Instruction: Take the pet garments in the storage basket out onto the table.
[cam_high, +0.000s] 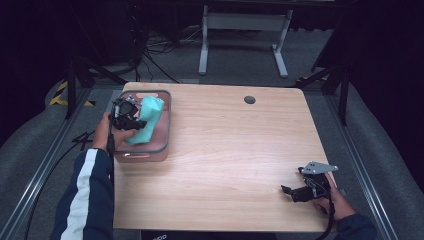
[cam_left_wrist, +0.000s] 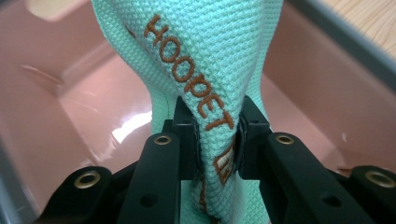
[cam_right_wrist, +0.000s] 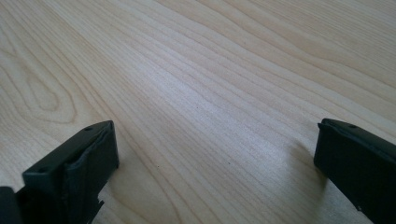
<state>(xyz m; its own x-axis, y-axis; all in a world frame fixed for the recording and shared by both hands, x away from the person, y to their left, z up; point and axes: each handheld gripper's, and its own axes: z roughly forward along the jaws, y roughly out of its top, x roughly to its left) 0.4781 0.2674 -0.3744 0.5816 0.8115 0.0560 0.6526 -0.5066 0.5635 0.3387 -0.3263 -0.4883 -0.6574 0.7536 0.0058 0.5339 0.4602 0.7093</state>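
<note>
So the left gripper (cam_high: 126, 114) has its jaws pinched tight on a mint-green fabric thing (cam_left_wrist: 210, 70) stitched with "HOOPET", and it sits right over the pink bin (cam_high: 161, 145) at the far left of the desk (cam_high: 235, 150). The cloth runs straight out from the jaws, its long axis going near-to-far inside the bin. The right gripper (cam_high: 300, 191) is well apart at the near right, jaws wide over bare wood, so the left one's clearly closer.

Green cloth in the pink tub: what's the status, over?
Left gripper shut on green cloth, over pink tub. Right gripper open, empty, low over the table. Nothing in the way.
</note>
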